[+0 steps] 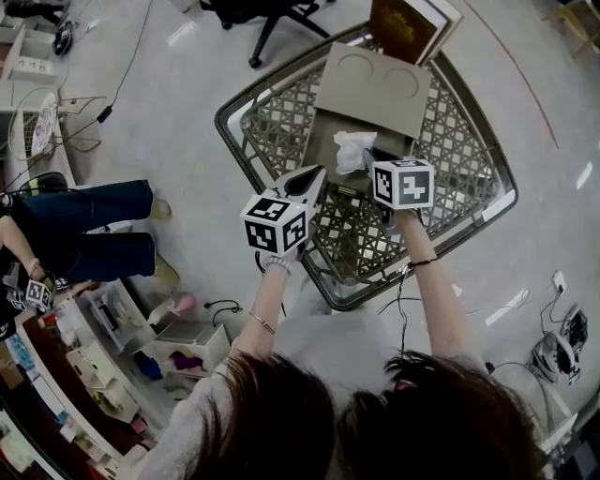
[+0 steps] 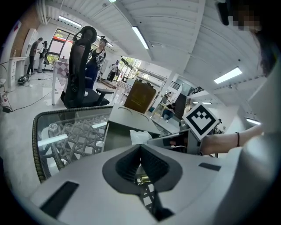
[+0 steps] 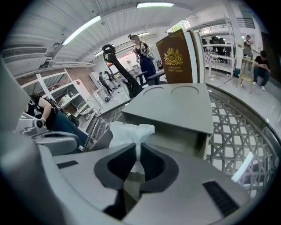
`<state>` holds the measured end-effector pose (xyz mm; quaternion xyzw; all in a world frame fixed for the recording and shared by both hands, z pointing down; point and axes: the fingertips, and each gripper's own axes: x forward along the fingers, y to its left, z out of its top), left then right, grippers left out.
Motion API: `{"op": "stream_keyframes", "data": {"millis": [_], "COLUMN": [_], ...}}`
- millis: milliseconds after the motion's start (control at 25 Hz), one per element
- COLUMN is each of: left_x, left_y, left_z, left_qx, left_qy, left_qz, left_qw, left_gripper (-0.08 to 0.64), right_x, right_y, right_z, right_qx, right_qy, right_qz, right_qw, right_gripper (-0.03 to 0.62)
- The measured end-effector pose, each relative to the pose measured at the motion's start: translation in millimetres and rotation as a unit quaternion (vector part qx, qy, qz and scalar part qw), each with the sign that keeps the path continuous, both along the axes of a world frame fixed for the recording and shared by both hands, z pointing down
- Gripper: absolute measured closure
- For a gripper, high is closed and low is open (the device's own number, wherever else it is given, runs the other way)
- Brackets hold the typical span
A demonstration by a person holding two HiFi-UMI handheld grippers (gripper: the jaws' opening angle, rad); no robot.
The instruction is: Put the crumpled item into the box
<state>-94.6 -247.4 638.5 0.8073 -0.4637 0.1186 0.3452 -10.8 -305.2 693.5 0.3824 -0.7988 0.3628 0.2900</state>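
A white crumpled tissue (image 1: 353, 150) hangs over the open grey box (image 1: 323, 155), whose lid (image 1: 373, 89) with two round recesses stands tilted back. My right gripper (image 1: 371, 157) is shut on the tissue. In the right gripper view the tissue (image 3: 130, 130) bulges out above the pinching jaws of the right gripper (image 3: 137, 148). Just left of the box, my left gripper (image 1: 312, 180) is shut with nothing in it. From the left gripper view, its closed jaws point at the tissue (image 2: 139, 136) and the box (image 2: 115, 136). The left gripper (image 2: 140, 147) is apart from both.
The box sits on a glass table (image 1: 469, 202) with a woven lattice under it. A brown case with a gold crest (image 1: 403, 26) stands at the table's far edge. An office chair (image 1: 267, 14) is behind the table; a seated person (image 1: 84, 230), shelves and floor cables lie left.
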Motion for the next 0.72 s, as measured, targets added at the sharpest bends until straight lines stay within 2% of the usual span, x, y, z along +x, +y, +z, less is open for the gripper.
{"op": "stream_keyframes", "data": {"millis": [360, 720], "left_x": [1.8, 0.3], "left_y": [0.3, 0.5], "left_z": [2.0, 1.9], "left_qx": [-0.004, -0.006], "left_qy": [0.001, 0.0], "left_qz": [0.001, -0.004], "left_qw": [1.0, 1.0], "left_gripper": [0.543, 0.543], "right_x": [2.3, 0.7], "right_y": [-4.2, -3.9], "right_z": [14.9, 18.8], "right_qx": [-0.028, -0.032], "right_qy": [0.038, 0.048], "right_qz": [0.005, 0.01], "right_qw": [0.999, 0.998], "right_gripper": [0.541, 0.524]}}
